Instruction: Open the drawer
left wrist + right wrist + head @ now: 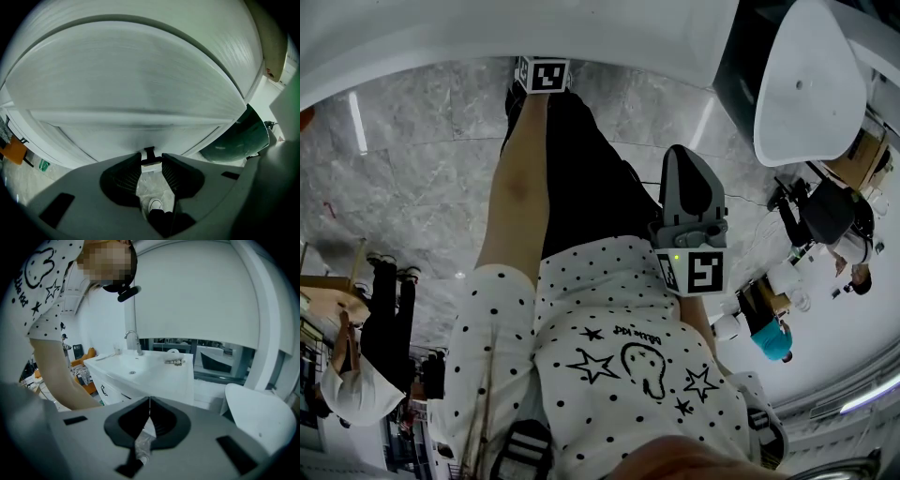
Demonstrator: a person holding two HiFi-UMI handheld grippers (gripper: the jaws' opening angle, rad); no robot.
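Your left tool point(151, 158) is clenched on the small black handle point(149, 152) of the flat white drawer front point(136, 84), which fills the left gripper view straight ahead of it. Your right tool point(149, 403) is pinched together on nothing, held well apart from the drawer and facing the white basin worktop point(159, 376) with its chrome tap point(133, 339).

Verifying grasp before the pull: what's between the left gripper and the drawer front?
Left gripper view: only the small black handle, held between the left gripper jaw tips, which appear closed on it, against the white drawer front.
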